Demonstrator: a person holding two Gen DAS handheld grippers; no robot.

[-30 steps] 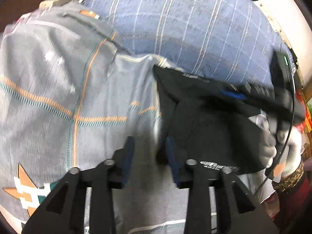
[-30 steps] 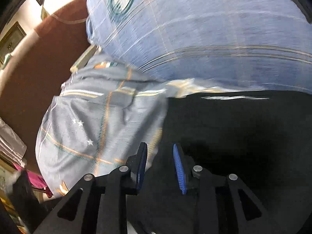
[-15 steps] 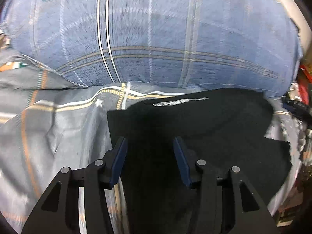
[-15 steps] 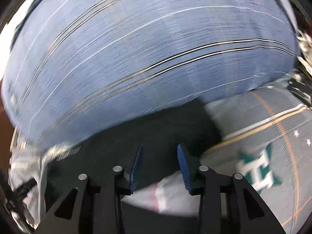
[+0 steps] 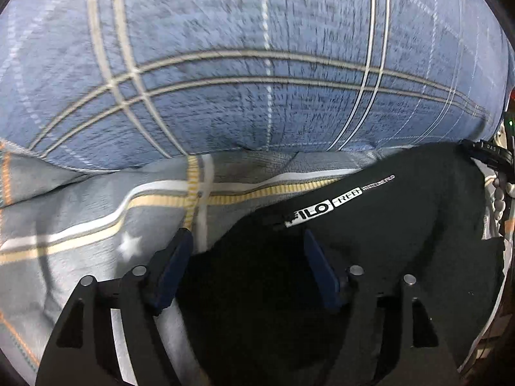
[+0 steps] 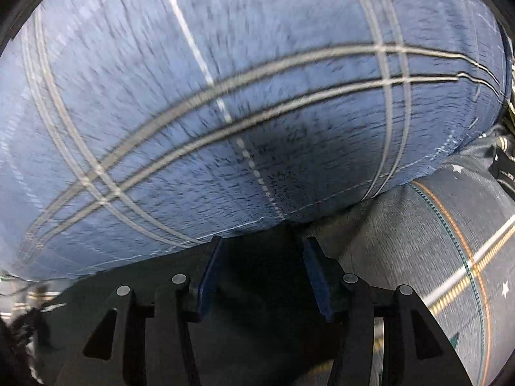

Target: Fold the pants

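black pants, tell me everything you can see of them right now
The black pants are dark, soft, matte fabric with a small white printed logo strip near one edge. They lie folded and fairly flat on the grey striped bedsheet with stars, their far edge up against the blue plaid pillow. The left gripper and right gripper are both open over the cloth, pinching nothing.

1. A bed covered by a grey sheet (image 5: 83,212) with white, yellow and orange stripes and small white stars carries everything.
2. A plump blue plaid pillow (image 5: 244,74) rests on the sheet along the far side.
3. Black pants (image 5: 402,225) with a white printed logo lie flat on the sheet, their far edge just beside the pillow.
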